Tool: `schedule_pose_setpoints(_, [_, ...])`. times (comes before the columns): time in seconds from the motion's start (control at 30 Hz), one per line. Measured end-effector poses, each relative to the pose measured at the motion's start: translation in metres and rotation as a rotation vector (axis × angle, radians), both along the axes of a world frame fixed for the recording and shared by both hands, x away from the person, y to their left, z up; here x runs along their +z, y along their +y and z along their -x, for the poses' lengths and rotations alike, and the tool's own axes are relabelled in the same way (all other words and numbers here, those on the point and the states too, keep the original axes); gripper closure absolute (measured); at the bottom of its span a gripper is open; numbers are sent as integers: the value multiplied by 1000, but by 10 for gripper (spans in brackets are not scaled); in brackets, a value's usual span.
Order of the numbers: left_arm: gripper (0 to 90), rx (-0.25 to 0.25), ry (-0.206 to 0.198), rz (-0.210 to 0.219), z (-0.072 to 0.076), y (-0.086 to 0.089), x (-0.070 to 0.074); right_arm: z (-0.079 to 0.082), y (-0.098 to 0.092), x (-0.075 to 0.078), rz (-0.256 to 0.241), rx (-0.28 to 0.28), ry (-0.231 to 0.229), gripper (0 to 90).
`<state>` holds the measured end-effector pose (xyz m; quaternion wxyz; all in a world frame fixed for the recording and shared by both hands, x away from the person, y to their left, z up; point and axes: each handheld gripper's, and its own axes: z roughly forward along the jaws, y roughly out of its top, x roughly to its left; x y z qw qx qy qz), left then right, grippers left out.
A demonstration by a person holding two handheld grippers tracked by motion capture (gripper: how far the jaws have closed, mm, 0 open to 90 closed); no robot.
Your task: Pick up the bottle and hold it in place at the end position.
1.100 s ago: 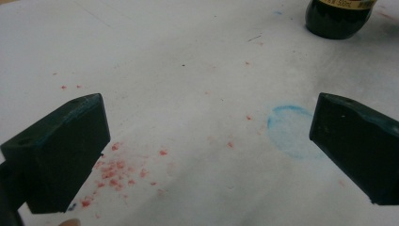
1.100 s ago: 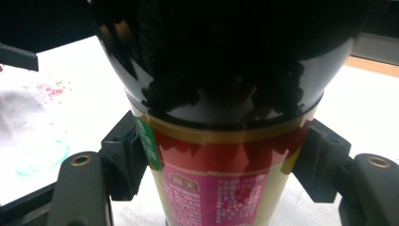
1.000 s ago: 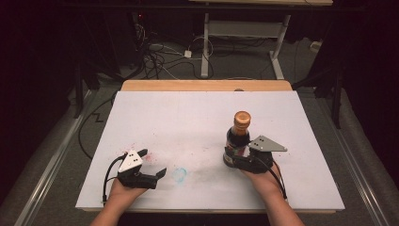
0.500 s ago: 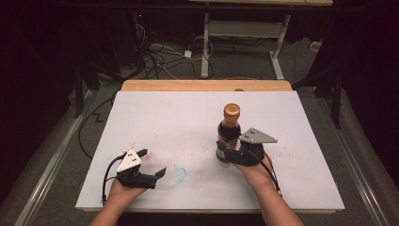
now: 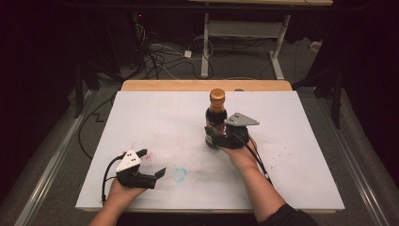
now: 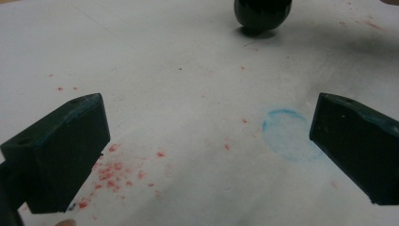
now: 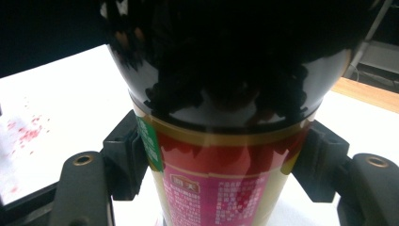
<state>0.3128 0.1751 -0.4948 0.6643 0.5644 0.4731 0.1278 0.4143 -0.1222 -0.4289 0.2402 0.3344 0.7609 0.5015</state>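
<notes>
A dark sauce bottle (image 5: 216, 117) with an orange cap and a red and gold label stands near the middle of the white table (image 5: 160, 117). My right gripper (image 5: 217, 135) is shut on its lower body, and the label (image 7: 221, 188) sits close between the two jaws in the right gripper view. My left gripper (image 5: 151, 165) rests open near the front left, with nothing between its jaws. In the left gripper view its jaws stand wide apart over the table (image 6: 179, 84), and the bottle's dark base (image 6: 262, 14) shows far ahead.
Red specks (image 6: 117, 169) and a faint blue ring (image 6: 288, 134) mark the table in front of the left gripper. A wooden strip (image 5: 207, 85) runs along the far edge. Cables (image 5: 160, 52) and a desk frame (image 5: 244, 33) lie on the floor beyond.
My right gripper has carried the bottle leftward and a little farther from the person, toward the table's middle. The left gripper has stayed put and open.
</notes>
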Motion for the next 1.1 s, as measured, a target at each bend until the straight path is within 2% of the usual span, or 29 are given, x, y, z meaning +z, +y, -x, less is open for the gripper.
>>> schedule_pose_setpoints(0.27, [0,-3,-3,-1,0,0,0,-22,15,1,22,2,-22,318])
schedule_pose_setpoints(0.5, [0,-7,-1,1,0,1,0,-35,21,-2,7,-1,-2,317])
schedule_pose_setpoints(0.6, [0,-8,0,2,0,1,0,-40,23,-4,17,-2,-6,317])
schedule_pose_setpoints(0.83, [0,-8,0,3,0,1,0,-45,26,-9,11,-11,10,317])
schedule_pose_setpoints(0.87, [0,-7,0,2,0,1,0,-46,26,-10,19,-4,-1,316])
schedule_pose_setpoints(0.9, [0,-7,0,1,0,1,0,-46,26,-11,16,-13,8,316])
schedule_pose_setpoints(1.1, [0,-4,-1,-2,0,0,0,-44,23,-16,-7,-9,-16,311])
